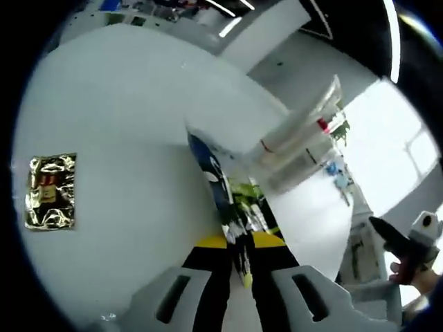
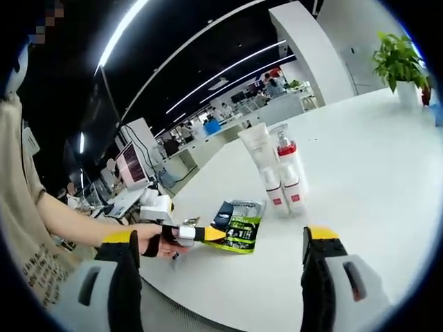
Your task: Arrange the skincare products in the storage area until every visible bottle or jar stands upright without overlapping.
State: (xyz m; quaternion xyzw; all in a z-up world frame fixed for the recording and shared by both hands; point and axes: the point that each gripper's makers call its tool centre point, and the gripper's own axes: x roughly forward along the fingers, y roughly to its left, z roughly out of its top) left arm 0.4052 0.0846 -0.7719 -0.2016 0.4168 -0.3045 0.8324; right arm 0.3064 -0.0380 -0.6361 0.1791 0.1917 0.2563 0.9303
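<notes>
A: On the white table [image 2: 360,180], where is the open room?

B: Nearly everywhere. In the right gripper view the top runs bare to the far right, toward a potted plant [image 2: 400,61] near the far edge. The near edge curves just below the pouch [image 2: 239,225], with a person's arm and a hand [image 2: 156,243] reaching in from the left over it.

A: And the pouch itself?

B: Flat and glossy, dark blue at one end, green and black print at the other. It lies at the near edge, and the left gripper [image 2: 208,234] has it by one side: yellow-tipped jaws pinched on the pouch edge. In the left gripper view the pouch [image 1: 225,200] stands edge-on between the black and yellow jaws of the left gripper [image 1: 239,259], closed on it.

A: The tubes?

B: A tight cluster of white tubes [image 2: 277,169] with red bands, upright and touching one another, a little beyond the pouch toward the table's middle. One carries a red-collared pump. In the left gripper view the tubes [image 1: 297,138] sit just past the pouch, with bare table all round.

A: Anything else on the top?

B: A gold foil sachet [image 1: 50,190], flat and alone, well apart from the rest at the left of the left gripper view.

A: The right gripper?

B: The right gripper [image 2: 221,277] hovers over the near edge, jaws wide apart, nothing between them.
</notes>
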